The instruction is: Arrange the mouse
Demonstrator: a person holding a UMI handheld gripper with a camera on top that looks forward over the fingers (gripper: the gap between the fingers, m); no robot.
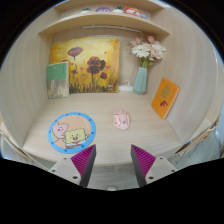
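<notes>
One gripper (112,160), held low at the near edge of a pale wooden desk (150,135). Its two fingers stand wide apart, magenta pads (84,160) facing each other, nothing between them.

The mouse (121,119) is the small pink thing on the desk, straight ahead of the fingers and a touch to their right of centre, well beyond the tips. It rests on the bare wood, not on the mat. Too small to read its long axis for sure; it looks roughly squat, maybe lying front to back along the line of the fingers.

A round blue mouse mat (72,130) with a cartoon print lies just to the left of the mouse, apart from it, nearer the left finger.

Behind: a flower painting (85,63) leaning on the back wall, a small green card (57,80) beside it, a vase of flowers (142,75) and an orange card (165,97) tilted at the right.

Judgement: nothing gripped yet, task not started. Next move likely calls for a straight push forward so the mouse sits between the pads, then close. The mat looks like the probable target, a short carry leftward.
</notes>
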